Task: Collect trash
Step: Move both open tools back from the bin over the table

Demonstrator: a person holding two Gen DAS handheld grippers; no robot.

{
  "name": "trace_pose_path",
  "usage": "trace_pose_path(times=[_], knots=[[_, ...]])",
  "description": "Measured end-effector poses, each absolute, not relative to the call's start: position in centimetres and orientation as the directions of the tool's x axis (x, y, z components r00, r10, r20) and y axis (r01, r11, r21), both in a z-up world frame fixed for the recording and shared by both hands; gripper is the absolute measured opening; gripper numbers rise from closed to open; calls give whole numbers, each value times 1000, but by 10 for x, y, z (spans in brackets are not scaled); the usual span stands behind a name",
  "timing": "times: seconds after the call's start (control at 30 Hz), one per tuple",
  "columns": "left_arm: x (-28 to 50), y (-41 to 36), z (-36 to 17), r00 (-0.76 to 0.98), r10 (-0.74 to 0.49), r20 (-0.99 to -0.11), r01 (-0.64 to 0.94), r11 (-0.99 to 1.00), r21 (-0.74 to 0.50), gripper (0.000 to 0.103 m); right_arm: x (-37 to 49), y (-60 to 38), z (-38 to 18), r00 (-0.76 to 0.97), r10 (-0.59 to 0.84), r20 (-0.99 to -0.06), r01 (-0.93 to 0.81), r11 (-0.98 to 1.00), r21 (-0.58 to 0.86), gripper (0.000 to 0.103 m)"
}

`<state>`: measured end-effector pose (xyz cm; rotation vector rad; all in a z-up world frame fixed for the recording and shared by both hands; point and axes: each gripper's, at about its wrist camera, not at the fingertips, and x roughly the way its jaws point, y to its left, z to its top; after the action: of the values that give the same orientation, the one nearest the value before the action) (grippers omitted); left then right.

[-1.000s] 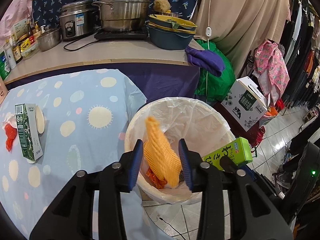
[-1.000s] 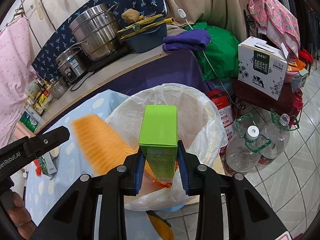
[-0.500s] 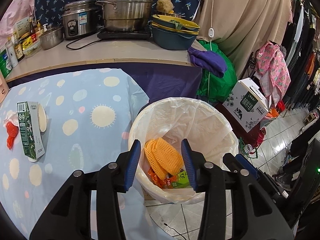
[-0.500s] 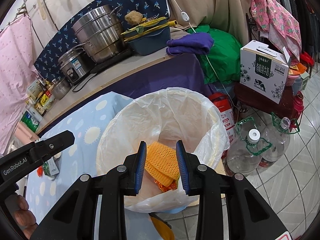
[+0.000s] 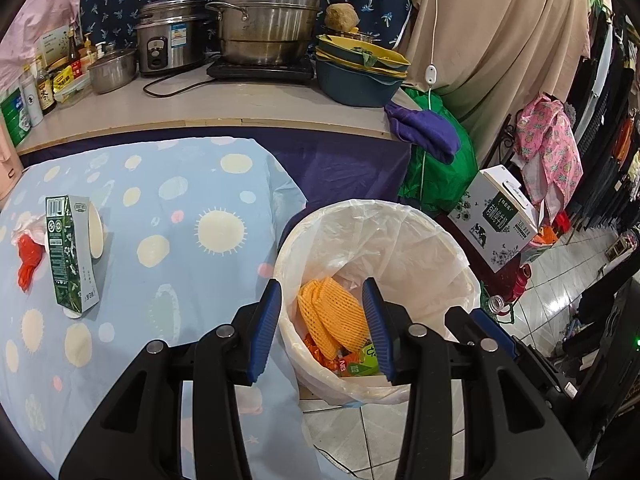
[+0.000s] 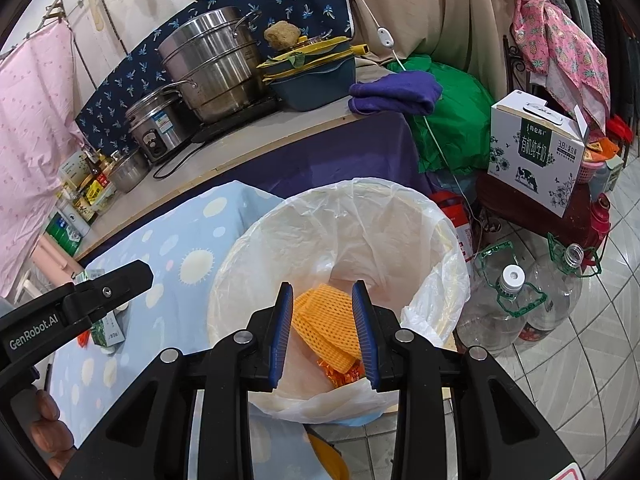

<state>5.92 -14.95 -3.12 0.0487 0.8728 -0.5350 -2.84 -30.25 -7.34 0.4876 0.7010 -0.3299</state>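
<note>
Nearest the lens, the left gripper (image 5: 323,330) hangs with its blue pads spread apart and nothing between them, poised over the near rim of the lined trash bin (image 5: 424,222); the right gripper (image 6: 323,334) likewise stands parted and empty above the same bin, so both tools look freed for another pick. Just below them, inside the liner, lies the orange foam net (image 5: 332,316) on top of a green carton (image 5: 362,362) and some orange wrappers, which suggests the bin sits tight against the table edge so that trash can be dropped straight in. Farther out on the spotted blue tablecloth (image 5: 192,196), well apart from the bin, a dark green drink carton (image 5: 68,254) lies on its side, with a red scrap (image 5: 28,258) just beside it and something white partly hidden behind; these are probably the trash left to fetch. Beyond the table, the counter (image 5: 240,108) carries a steel steamer pot (image 5: 268,24), a rice cooker (image 5: 170,38) and stacked basins (image 5: 360,68), while a milk box (image 5: 498,220) stands near the bin's far side.
</note>
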Motion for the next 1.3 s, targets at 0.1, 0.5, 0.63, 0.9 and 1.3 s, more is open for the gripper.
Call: trace_pose_path(times=[0.1,0.5,0.63,0.9,1.3], knots=[[60,-143,-31,524,-426,-738,456,872,-179,40,-26,-297,-71,722,-124,-680,436,845,309,31],[74,-76,-31,564,-385,-731,323,917,-234,58,-4,-251,-60,733,-88,-674,364,888,280,42],[79,-35,-33,594,-345,-727,247,938,-243,61,12,-220,-58,731,-52,-680,310,913,264,46],[92,55,-44,634,-234,-737,71,967,-246,66,48,-147,-59,722,30,-691,183,955,233,57],[110,182,-67,642,-76,-763,-162,959,-232,68,108,-28,-70,687,130,-715,1,984,179,62]])
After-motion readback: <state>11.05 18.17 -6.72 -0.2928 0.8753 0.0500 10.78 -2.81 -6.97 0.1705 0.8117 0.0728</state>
